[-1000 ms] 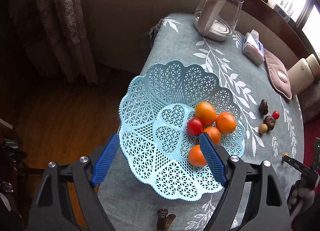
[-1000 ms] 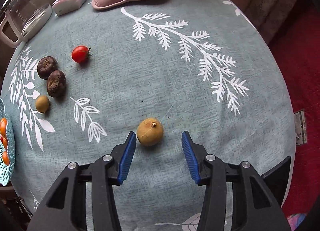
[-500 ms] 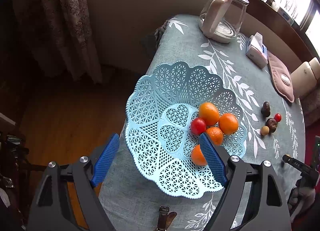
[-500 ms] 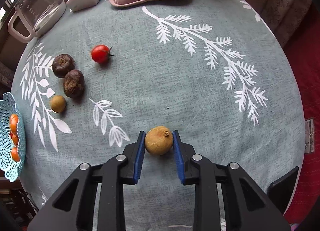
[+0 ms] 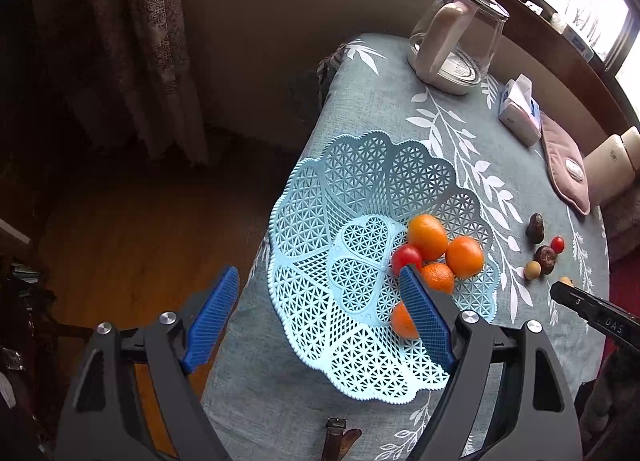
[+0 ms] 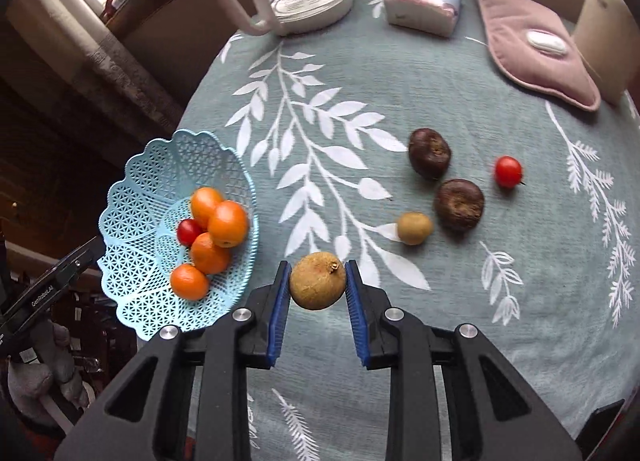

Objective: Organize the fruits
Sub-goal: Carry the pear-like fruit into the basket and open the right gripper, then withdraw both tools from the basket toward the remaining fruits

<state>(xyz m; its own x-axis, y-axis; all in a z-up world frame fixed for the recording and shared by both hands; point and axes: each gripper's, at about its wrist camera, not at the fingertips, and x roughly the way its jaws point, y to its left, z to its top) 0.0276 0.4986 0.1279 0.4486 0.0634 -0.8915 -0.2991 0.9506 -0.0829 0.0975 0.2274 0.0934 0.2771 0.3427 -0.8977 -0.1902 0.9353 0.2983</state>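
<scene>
Leaf-print tablecloth [image 6: 460, 281] below: right gripper [image 6: 318, 287] clamps the tan round fruit [image 6: 318, 281], just beside the blue lattice basket [image 6: 148, 261] holding oranges [image 6: 228, 223]. Left gripper [image 5: 320, 313] gapes wide over the basket. Loose fruits sit farther out.

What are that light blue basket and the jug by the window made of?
The basket looks like moulded plastic, matte: a thin, even lattice with scalloped edges. The jug seems to be clear glass, shiny and see-through, with a cream handle and base, probably plastic.
</scene>
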